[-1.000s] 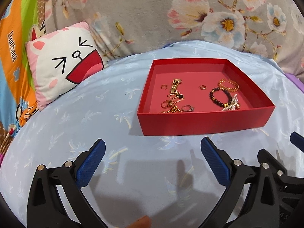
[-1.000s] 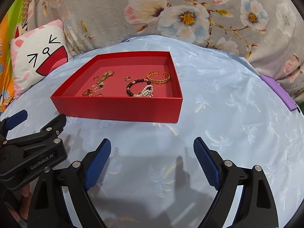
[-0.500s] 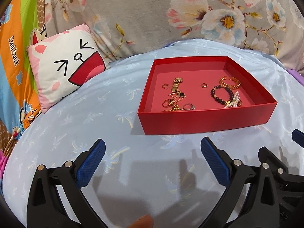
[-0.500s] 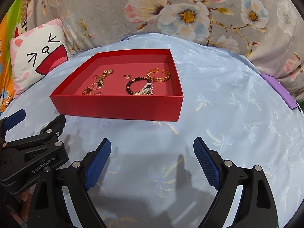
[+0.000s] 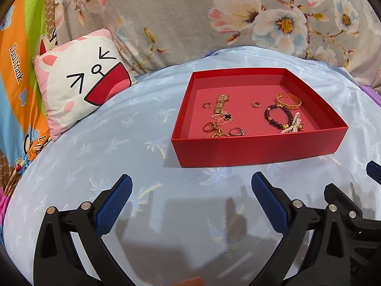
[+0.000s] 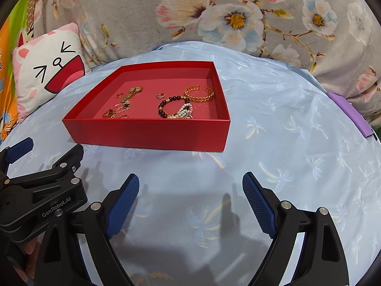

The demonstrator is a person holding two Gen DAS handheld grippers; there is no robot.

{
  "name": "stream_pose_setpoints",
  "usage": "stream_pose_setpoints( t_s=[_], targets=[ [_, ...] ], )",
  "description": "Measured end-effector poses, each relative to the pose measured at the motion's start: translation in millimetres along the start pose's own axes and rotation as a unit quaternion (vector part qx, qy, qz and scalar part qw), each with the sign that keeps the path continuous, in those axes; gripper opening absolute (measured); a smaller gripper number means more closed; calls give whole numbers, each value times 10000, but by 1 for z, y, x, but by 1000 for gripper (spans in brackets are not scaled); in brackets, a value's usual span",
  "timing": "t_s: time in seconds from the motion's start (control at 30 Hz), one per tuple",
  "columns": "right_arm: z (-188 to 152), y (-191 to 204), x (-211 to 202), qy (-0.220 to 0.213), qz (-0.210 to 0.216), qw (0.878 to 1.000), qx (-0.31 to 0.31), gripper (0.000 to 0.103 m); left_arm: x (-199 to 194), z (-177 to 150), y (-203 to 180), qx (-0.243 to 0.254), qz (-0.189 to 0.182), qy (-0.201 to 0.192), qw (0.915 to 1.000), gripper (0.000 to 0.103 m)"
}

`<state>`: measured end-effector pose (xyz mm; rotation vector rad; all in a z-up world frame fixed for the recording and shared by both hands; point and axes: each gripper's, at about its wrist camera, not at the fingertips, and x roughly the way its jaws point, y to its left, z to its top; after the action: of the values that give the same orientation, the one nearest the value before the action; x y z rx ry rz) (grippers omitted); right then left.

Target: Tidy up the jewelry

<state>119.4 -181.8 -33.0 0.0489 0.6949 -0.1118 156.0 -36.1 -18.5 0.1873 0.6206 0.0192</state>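
Bed: pale blue sheet (image 5: 147, 128) with a palm print, floral blanket (image 5: 190, 16) behind it
Pillow: cartoon-face pillow (image 5: 81, 88) at the back left, leaning on the blanket
Box: red box (image 5: 259, 147) sits on the sheet ahead of both grippers — open-topped, shallow
Left half of box: gold watch (image 5: 222, 101), small ring (image 5: 206, 105) beside it, a tangle of gold chain (image 5: 220, 128) with a black clover charm, two more rings by the front wall
Middle: one small ring (image 5: 256, 104) lying alone
Right half: gold cuff (image 5: 288, 100) at the back, dark bead bracelet (image 5: 278, 115) in front of it, pearl bracelet (image 5: 292, 125) touching the beads
Left gripper (image 5: 191, 202): fingers spread wide, nothing between them, above bare sheet short of the box
Right gripper (image 6: 190, 201): fingers also wide apart and empty — just right of the left one, near the box's front wall
Purple item (image 6: 350, 114): at the sheet's far right edge, too little visible to identify
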Motion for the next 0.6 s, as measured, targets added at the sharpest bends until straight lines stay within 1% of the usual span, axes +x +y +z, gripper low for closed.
stream_pose_setpoints(
  t_s=[0.33, 0.6],
  targets=[
    [0, 0, 0, 2, -1, 10000, -3, 86, 0, 0, -1, 5, 10, -7, 10000, 98],
    [0, 0, 0, 0, 1, 10000, -7, 86, 2, -1, 0, -6, -49, 21, 10000, 98]
  ],
)
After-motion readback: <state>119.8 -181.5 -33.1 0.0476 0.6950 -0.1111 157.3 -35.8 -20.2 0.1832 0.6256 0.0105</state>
